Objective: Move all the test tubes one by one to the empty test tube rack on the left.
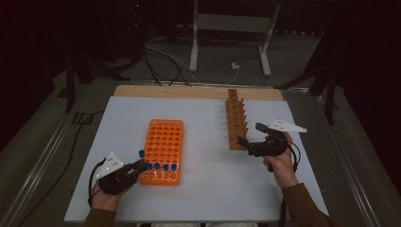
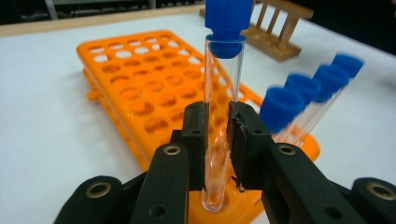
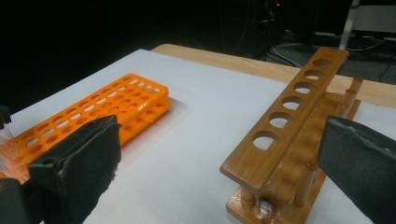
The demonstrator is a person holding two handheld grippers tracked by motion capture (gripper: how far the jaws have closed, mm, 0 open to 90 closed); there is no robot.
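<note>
A wooden rack [image 1: 236, 120] stands on the white table [image 1: 198, 189] — cables [image 1: 165, 59] trail on the floor behind.

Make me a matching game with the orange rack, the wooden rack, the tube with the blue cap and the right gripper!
Things:
1. orange rack
2. wooden rack
3. blue-capped tube
4. right gripper

States:
A. open, at the near end of the wooden rack
B. clamped between the left gripper's fingers
C. every top hole empty
D. capped tubes in its near row

Pairs: 1-D, 2-C, 3-B, 4-A
</note>
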